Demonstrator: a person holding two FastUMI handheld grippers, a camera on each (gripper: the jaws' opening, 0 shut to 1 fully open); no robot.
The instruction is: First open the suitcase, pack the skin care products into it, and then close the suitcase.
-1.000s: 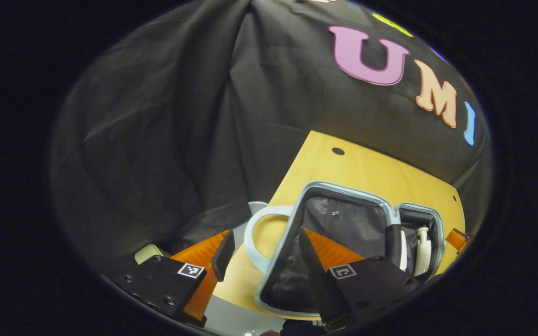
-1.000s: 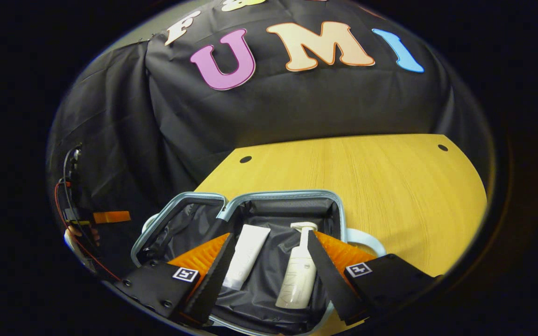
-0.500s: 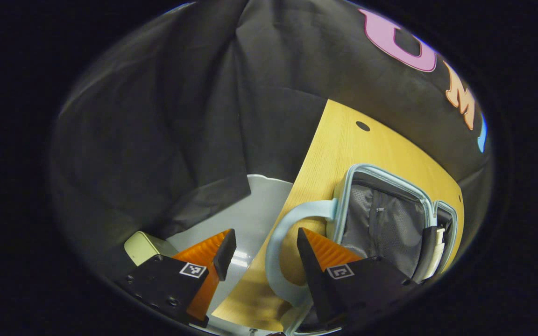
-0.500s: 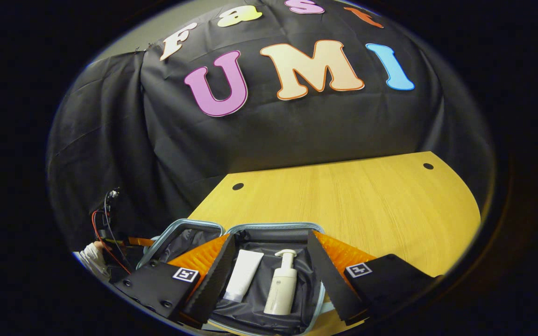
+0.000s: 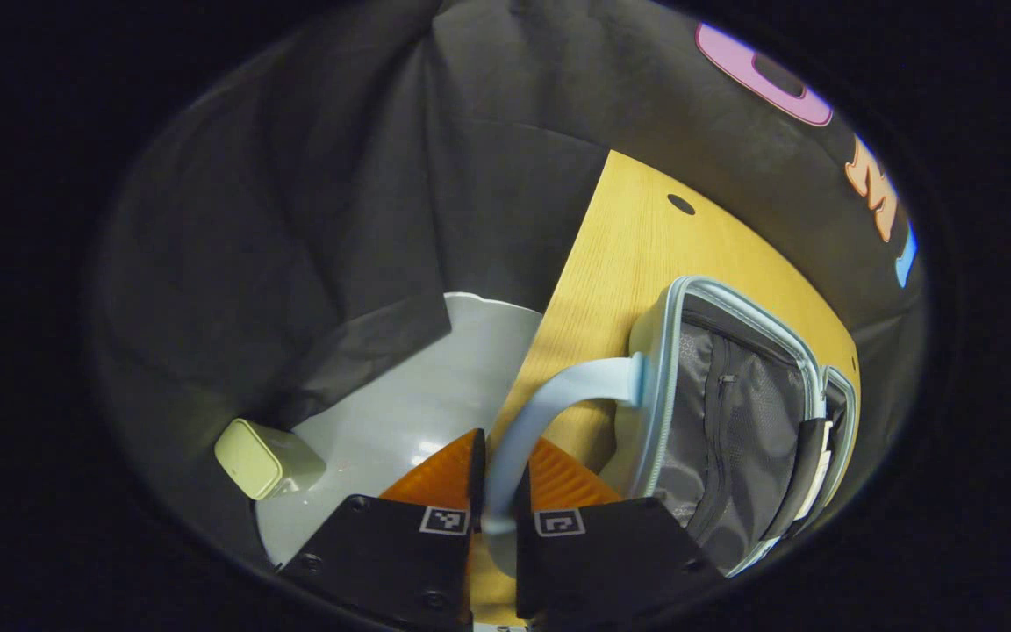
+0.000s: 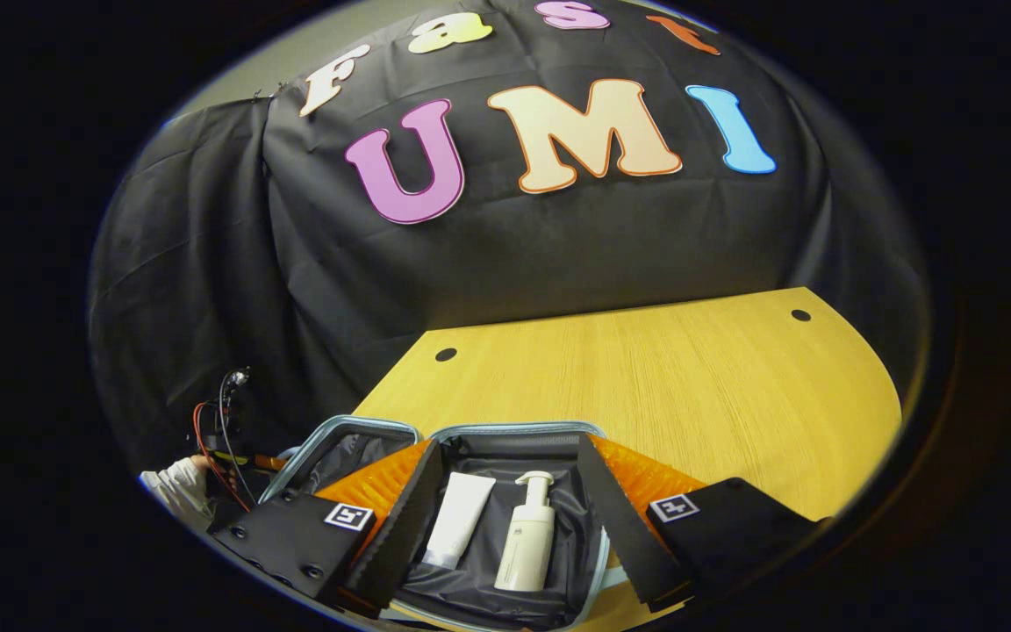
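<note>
Pinching the handle [image 5: 549, 399] of the lid [image 5: 729, 421] with my left tool [image 5: 498, 491], fingers nearly together, handle strap running between them and both seeming to press on it. Closing step is starting, I'm judging: case [image 6: 505, 527] is lying open on the surface [image 6: 672, 377], lid half is tilting up off it in the left gripper view. Right tool [image 6: 510, 518] is hanging wide apart over the base half, holding nothing.

Products are sitting in the base between the right tool's fingers: one tube [image 6: 460, 518], one pump bottle [image 6: 525, 535], side by side, lying flat. So packing is looking done.

Next move, I'm guessing: swinging the lid over by the handle, needing the right tool to clear out of the base first, then pressing the halves together. The bottle's pump head could be catching the lining.

Counting: one case, two halves, one handle in the left gripper view, two products, two holes in the surface [image 6: 446, 355]. One pale box [image 5: 258, 456] is sitting on the floor off the surface edge.
</note>
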